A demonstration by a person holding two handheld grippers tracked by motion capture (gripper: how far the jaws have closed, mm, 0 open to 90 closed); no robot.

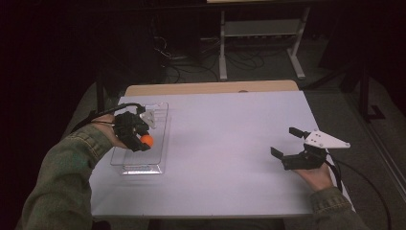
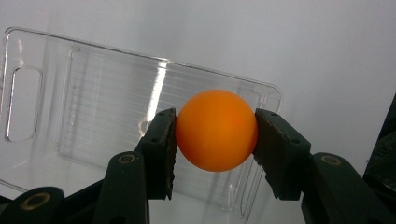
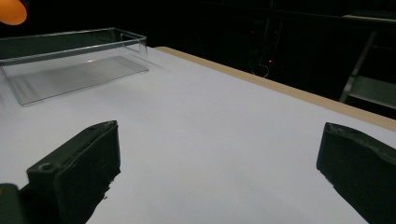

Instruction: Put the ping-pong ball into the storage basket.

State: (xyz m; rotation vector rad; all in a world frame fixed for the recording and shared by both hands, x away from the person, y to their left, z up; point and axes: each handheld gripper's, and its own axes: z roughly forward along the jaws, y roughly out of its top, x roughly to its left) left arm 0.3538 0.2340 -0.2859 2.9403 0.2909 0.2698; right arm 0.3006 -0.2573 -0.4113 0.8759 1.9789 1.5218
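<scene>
**Orange ball clamped above the clear tray**

Fingers (image 2: 161, 154) of the left gripper (image 1: 139, 138) press on both sides of the orange ball (image 2: 216, 130), smooth, matte and round, held over the clear plastic tray (image 2: 93, 93) at the table's (image 1: 225, 143) left. Ribbed floor, handle slot at one end; the label at its near end is too small to read. Across to the right gripper (image 1: 287, 143): jaws wide apart, nothing between them, low over bare white tabletop.
</scene>
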